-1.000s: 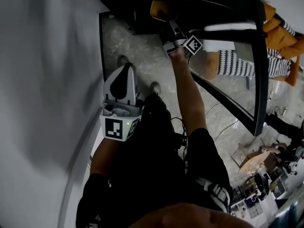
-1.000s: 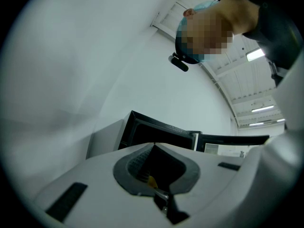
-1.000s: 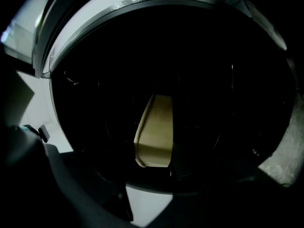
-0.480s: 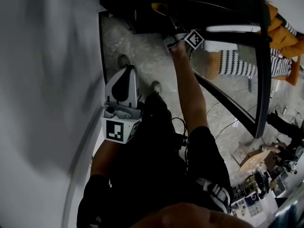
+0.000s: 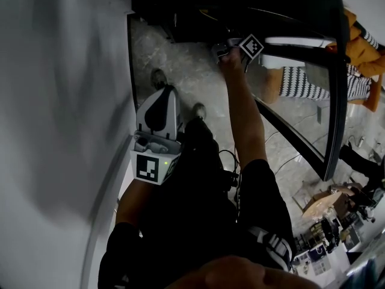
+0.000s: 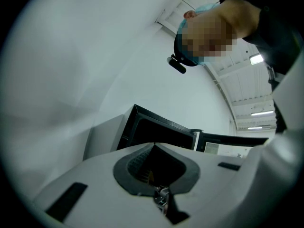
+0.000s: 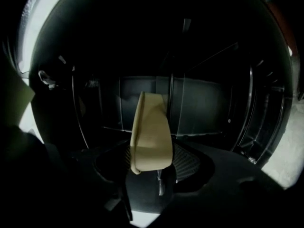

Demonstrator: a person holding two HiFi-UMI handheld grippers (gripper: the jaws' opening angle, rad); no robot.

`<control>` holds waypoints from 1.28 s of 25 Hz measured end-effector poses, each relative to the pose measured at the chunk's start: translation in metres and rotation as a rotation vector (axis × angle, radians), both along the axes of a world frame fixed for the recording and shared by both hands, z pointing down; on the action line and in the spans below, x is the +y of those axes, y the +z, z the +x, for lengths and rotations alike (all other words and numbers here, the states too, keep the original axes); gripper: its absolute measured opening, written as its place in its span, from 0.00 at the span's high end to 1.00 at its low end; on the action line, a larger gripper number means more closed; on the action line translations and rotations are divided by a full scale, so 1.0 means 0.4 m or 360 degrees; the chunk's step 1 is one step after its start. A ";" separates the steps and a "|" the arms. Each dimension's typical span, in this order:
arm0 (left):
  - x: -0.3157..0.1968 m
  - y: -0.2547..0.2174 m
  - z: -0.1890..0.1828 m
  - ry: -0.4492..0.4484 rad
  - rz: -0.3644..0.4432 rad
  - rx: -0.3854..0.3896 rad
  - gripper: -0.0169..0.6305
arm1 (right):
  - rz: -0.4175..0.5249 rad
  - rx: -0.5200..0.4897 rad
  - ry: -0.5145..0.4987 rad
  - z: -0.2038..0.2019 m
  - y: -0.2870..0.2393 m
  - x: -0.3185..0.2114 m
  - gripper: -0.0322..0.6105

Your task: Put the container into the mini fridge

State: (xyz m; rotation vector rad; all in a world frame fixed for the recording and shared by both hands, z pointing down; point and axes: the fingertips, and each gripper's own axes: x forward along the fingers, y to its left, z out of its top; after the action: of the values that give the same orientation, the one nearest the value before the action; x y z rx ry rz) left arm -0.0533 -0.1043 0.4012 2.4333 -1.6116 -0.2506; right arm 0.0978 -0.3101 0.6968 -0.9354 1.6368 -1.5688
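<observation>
We take this for a lab or workshop hall: strip lights (image 6: pixel 259 113) on a high white ceiling (image 6: pixel 237 87) at right, grey speckled floor (image 5: pixel 180 71), loose cables (image 5: pixel 289 160), cluttered gear (image 5: pixel 328 230) lower right.

The container (image 7: pixel 151 132) is showing pale beige against the black inside of the mini fridge (image 7: pixel 204 96). The left tongs (image 5: pixel 163 94) are looking white and dark grey, their cube (image 5: pixel 150 166) wearing black-and-white squares. The floor (image 5: pixel 174 65) is showing grey marbling.

Pale yellow container (image 7: pixel 151 133) upright on edge inside the dark mini fridge (image 7: pixel 209 99).
</observation>
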 end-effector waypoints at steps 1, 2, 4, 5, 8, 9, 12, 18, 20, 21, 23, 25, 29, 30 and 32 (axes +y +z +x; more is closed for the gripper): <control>0.004 0.004 0.002 0.0007 -0.0007 -0.0004 0.97 | -0.0001 0.0001 0.0000 0.000 -0.003 -0.003 0.59; 0.008 0.007 0.004 0.0016 -0.0014 -0.0004 0.97 | -0.0002 0.0002 0.0001 0.001 -0.005 -0.005 0.60; 0.014 0.012 0.008 0.0029 -0.0023 0.0000 0.97 | 0.0002 0.0009 0.0008 0.003 -0.008 -0.009 0.62; 0.014 0.011 0.009 0.0031 -0.0024 0.0003 0.97 | 0.0003 0.0011 0.0015 0.005 -0.009 -0.010 0.62; 0.014 0.009 0.014 0.0036 -0.0023 0.0013 0.97 | -0.0004 0.0006 0.0036 0.009 -0.010 -0.009 0.59; 0.014 0.009 0.015 0.0038 -0.0024 0.0014 0.97 | -0.0007 0.0006 0.0041 0.011 -0.009 -0.007 0.58; 0.014 0.010 0.016 0.0039 -0.0030 0.0023 0.97 | 0.0000 -0.0014 0.0058 0.016 -0.013 -0.004 0.54; 0.002 0.001 0.017 0.0016 0.0001 0.0024 0.97 | 0.0014 -0.0025 0.0057 0.019 -0.014 0.020 0.53; 0.004 0.006 0.021 0.0029 -0.0009 0.0026 0.97 | 0.0029 -0.0032 0.0052 0.019 -0.015 0.032 0.53; 0.006 0.009 0.021 0.0034 -0.0015 0.0029 0.97 | 0.0029 -0.0034 0.0053 0.017 -0.013 0.037 0.53; 0.003 0.006 0.020 0.0029 -0.0012 0.0034 0.97 | 0.0019 -0.0029 0.0052 0.012 -0.006 0.046 0.55; 0.008 0.010 0.021 0.0039 -0.0023 0.0035 0.97 | 0.0008 -0.0021 0.0056 0.009 -0.001 0.051 0.62; 0.012 0.013 0.022 0.0042 -0.0035 0.0039 0.97 | 0.0002 -0.0018 0.0069 0.016 -0.006 0.042 0.63; 0.012 0.013 0.022 0.0041 -0.0036 0.0040 0.97 | 0.0001 -0.0017 0.0067 0.016 -0.010 0.037 0.63; 0.010 0.009 0.019 0.0032 -0.0029 0.0043 0.97 | 0.0002 -0.0015 0.0061 0.016 -0.018 0.024 0.63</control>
State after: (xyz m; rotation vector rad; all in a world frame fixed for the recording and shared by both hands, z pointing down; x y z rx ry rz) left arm -0.0456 -0.1002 0.4050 2.4210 -1.5708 -0.2629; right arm 0.1040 -0.3004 0.6896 -0.9519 1.6041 -1.5443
